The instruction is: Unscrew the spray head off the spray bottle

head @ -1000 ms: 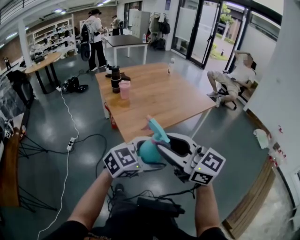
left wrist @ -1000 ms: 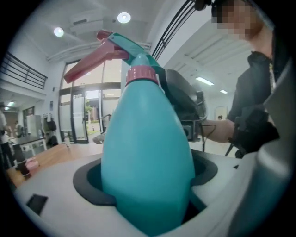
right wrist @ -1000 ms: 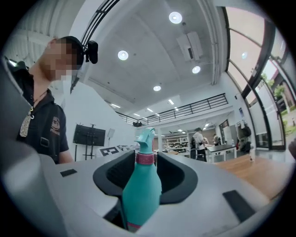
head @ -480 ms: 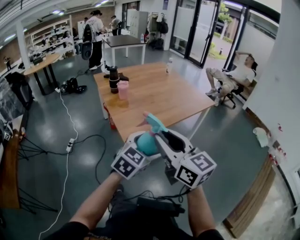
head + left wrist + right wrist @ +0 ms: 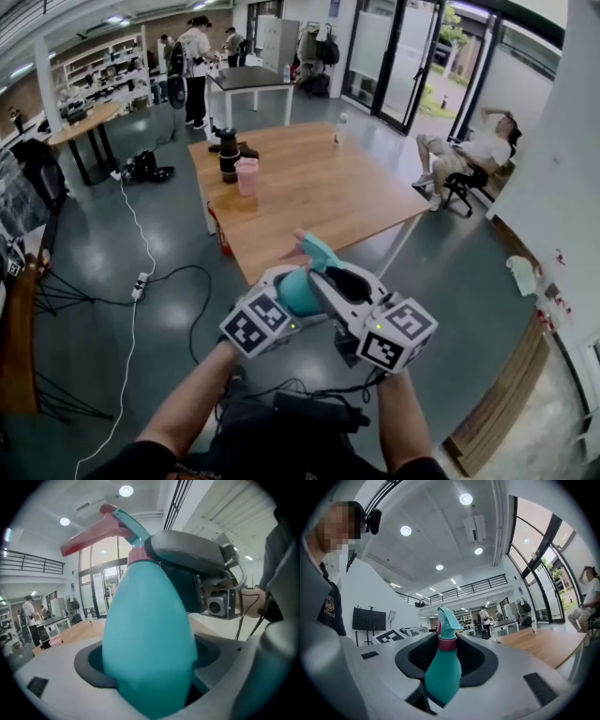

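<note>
Short of the worktop [image 5: 309,187], I am clamping the bottle [image 5: 150,634] in my left hand-held gripper [image 5: 281,298], closing the right hand-held gripper [image 5: 323,278] round its collar [image 5: 446,644]; a firm twist should follow.

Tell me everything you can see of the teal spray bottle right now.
The spray bottle is smooth teal plastic, egg-shaped, held in mid-air before the person. A pink collar joins the teal spray head with its reddish trigger. The left hand-held gripper clamps its body; the right hand-held gripper is closing around the collar.
</note>
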The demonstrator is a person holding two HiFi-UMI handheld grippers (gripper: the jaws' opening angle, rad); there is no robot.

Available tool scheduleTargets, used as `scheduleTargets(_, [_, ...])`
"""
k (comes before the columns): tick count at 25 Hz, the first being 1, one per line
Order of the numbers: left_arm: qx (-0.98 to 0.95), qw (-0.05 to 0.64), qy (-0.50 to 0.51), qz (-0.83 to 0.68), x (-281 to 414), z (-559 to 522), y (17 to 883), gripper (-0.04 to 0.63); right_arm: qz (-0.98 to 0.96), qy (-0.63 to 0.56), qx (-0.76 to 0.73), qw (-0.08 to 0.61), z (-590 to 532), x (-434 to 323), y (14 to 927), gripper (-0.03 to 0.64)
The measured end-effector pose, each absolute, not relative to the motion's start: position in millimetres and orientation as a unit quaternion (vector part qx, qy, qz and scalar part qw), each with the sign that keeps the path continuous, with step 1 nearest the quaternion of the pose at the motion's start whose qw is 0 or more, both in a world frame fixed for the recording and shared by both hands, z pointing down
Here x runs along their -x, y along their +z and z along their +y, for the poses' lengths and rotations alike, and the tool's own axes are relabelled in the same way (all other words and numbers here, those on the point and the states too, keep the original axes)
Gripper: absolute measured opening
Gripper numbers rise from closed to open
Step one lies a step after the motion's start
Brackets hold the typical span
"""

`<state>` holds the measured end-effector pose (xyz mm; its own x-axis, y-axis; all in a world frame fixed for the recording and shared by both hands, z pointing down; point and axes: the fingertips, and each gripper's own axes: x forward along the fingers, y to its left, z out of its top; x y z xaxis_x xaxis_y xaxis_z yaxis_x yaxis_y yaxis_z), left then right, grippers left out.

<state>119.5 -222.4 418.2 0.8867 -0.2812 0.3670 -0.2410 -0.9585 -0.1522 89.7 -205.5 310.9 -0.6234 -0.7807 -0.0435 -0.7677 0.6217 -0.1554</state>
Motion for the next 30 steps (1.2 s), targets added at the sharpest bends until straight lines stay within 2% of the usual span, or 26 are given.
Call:
scheduleTargets(16, [0.981, 0.024, -0.138, -0.131, -116, -139, 396, 0.436, 0.973, -0.016, 0.219, 0.070, -156, -81, 297, 0.133])
scheduleTargets(23, [0.989, -0.016, -0.139, 0.043, -118, -204, 401, 0.436, 0.927, -0.030, 0.369, 0.064, -189, -94, 301, 0.141])
scheduleTargets(30, [0.972, 0.012, -0.178, 0.156, -115, -234, 416, 0.436, 0.882, -0.059, 0.466, 0.043, -214, -88, 310, 0.141])
